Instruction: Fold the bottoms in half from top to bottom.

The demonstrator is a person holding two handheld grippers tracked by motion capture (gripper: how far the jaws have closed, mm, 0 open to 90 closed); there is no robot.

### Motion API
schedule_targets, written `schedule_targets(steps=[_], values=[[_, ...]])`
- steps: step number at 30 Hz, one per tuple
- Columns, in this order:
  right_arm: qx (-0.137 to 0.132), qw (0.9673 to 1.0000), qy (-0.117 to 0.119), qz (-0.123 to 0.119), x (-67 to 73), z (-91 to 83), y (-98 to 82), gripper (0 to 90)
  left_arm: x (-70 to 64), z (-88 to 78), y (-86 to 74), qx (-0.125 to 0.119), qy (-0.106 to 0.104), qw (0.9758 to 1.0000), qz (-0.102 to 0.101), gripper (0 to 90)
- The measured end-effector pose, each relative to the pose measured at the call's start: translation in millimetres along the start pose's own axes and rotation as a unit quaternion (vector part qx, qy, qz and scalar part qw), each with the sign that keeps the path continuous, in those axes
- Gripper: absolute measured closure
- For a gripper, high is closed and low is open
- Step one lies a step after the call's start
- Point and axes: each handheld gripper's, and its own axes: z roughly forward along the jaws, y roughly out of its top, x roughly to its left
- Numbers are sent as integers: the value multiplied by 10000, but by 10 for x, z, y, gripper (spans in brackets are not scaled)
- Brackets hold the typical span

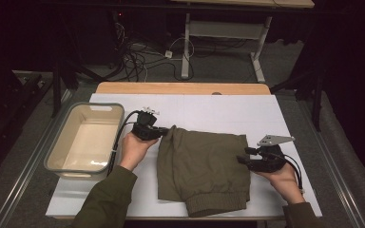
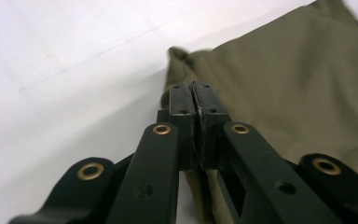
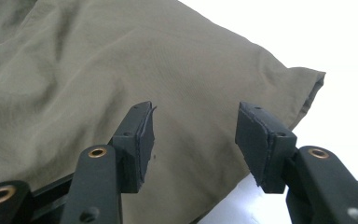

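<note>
Fingers (image 2: 205, 100) together — pinched garment (image 2: 284, 79) edge hidden

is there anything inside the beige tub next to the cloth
No, in the high view the beige tub left of the olive cloth shows just its bare pale floor.

Dim surroundings, bright tabletop, pics soft.

An olive-green garment (image 1: 203, 166) is lying plain and unpatterned on a white table cover (image 1: 228, 114). A beige bin (image 1: 85, 140) is showing a grey rim. Both black grippers (image 1: 149, 129) (image 1: 261, 160) are showing brass-coloured rivets, and the sleeves (image 1: 107, 199) are matching olive.
</note>
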Motion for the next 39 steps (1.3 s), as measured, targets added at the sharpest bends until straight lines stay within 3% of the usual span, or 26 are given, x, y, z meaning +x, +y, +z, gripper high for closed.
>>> schedule_targets(steps=[5,12,16,20,22,25,28,30,32,35,39], values=[[-39,10000,23,-85,37,3,36,475,-190,151,175,-15,-180,9997,171,859],[-81,9995,143,-254,132,20,118,505,-330,569,330,137,-491,9985,218,861],[-113,9974,557,-438,299,39,230,652,-381,782,322,265,-460,9981,323,861],[-323,9898,1184,-724,629,120,420,761,-393,874,284,294,-418,9980,384,861],[-374,9841,1478,-906,833,202,532,802,-400,881,280,279,-406,9979,418,861],[-241,9756,1786,-1252,1148,393,658,837,-403,891,279,245,-402,9979,435,859],[205,9694,1878,-1570,1367,669,645,885,-387,899,274,221,-452,9978,439,857],[671,9654,1706,-1855,1427,826,554,900,-382,884,272,186,-508,9974,477,851],[921,9634,1577,-1962,1412,895,469,900,-384,841,276,154,-576,9965,582,768],[984,9646,1580,-1867,1369,903,419,900,-381,710,290,15,-581,9961,668,627],[1009,9650,1600,-1816,1344,915,393,900,-301,446,284,-242,-163,9965,785,547]])
